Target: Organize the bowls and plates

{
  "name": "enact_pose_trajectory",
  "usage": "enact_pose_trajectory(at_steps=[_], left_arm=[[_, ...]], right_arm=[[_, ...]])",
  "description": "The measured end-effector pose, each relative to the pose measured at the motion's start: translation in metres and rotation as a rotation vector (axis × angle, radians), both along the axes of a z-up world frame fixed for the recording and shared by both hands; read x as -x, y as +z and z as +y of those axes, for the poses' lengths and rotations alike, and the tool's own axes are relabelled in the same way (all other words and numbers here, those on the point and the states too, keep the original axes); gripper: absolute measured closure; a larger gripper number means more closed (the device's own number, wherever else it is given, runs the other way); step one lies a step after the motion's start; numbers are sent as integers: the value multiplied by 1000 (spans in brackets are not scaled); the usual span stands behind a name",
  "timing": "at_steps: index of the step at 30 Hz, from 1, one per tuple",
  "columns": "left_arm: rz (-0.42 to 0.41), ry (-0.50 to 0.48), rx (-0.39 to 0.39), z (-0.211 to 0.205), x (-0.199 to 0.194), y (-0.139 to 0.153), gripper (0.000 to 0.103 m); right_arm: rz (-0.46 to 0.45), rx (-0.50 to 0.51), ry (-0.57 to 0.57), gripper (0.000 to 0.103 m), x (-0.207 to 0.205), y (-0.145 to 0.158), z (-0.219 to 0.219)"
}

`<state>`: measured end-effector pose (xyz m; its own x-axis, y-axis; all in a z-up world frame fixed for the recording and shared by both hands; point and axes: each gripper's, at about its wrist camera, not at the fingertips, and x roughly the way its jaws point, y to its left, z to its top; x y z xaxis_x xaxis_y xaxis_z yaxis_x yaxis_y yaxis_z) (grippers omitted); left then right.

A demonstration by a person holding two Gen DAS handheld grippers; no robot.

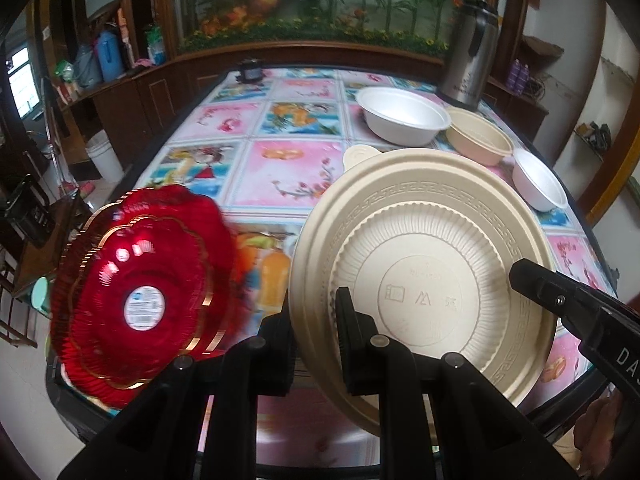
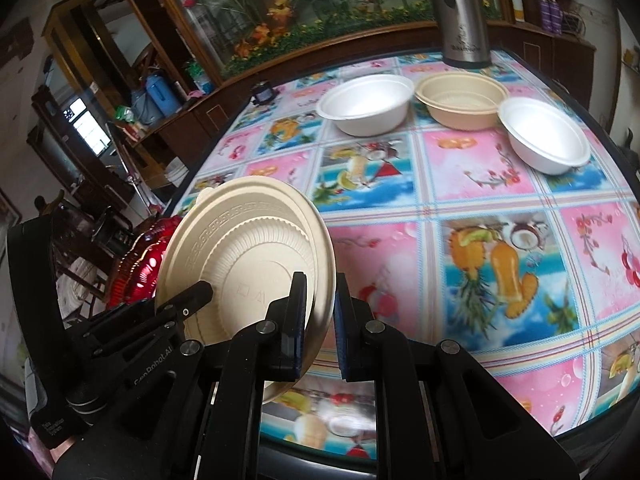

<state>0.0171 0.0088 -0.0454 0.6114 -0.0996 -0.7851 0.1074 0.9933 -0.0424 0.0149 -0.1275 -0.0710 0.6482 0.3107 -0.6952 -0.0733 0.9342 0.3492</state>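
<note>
The left gripper is seen with its jaws closed on the near rim of the beige plate, which is held tilted on edge above the near part of the surface. The right gripper is likewise clamped on the rim of the same plate, further round its edge; in the left wrist view its black finger reaches in from the right over the plate's face. Both grippers are angled downward and forward, side by side, the plate carried between them with its underside turned toward the cameras.

Just left of the beige plate, a red plate with a gold-trimmed scalloped edge is seen tilted at the surface's near left corner, slightly blurred; what supports it cannot be told.

Across the patterned cloth, a broad stretch lies between the held plate and the far right side, where three bowls sit in a row: a large white bowl, a beige bowl touching it, and a small white bowl nearest the right edge. Behind them, a steel flask stands by the far edge.
</note>
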Motion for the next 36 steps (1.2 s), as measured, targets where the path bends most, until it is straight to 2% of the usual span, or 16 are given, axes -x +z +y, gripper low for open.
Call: enact_pose_trajectory(at_steps=[9,19,27,36], left_arm=[[-37,147,-13,63,-2,18,86],[-8,300,-34,126,-15,5,86],[34,357,-65,155,-21,-9,87],[83,368,-76,166,-25,-25,87]], right_arm=[[-38,19,136,91,-25,17,68],[-11,40,253,90,-58,4,147],[36,62,304,90,-78,-18,185],[82,84,316,90,-89,-41,199]])
